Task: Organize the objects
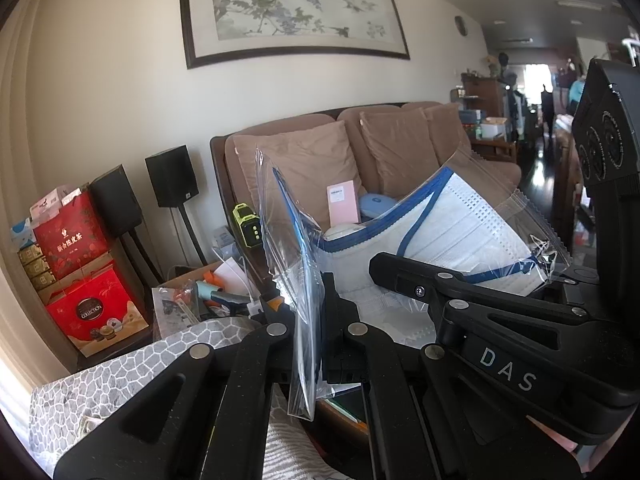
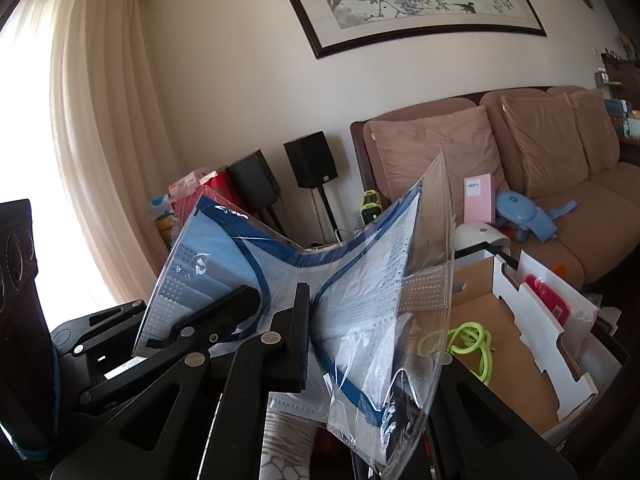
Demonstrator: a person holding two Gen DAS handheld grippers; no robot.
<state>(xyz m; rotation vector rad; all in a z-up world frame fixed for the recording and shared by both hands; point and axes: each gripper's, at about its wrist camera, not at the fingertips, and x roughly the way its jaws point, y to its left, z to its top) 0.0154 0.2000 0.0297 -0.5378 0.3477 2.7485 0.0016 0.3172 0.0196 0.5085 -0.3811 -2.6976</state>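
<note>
Both grippers, left (image 1: 308, 320) and right (image 2: 352, 344), clamp the mask bag (image 2: 360, 288) above the box (image 2: 516, 344); stowing remains.

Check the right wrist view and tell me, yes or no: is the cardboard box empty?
No. The open cardboard box holds a coiled neon-green cord on its floor, beside white divider inserts.

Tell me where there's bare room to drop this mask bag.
Best free patch: the cardboard box floor, between the green cord and its white divider. Also bare sofa seat right of the blue toy. Crowded: the sofa corner by the pink box.
</note>
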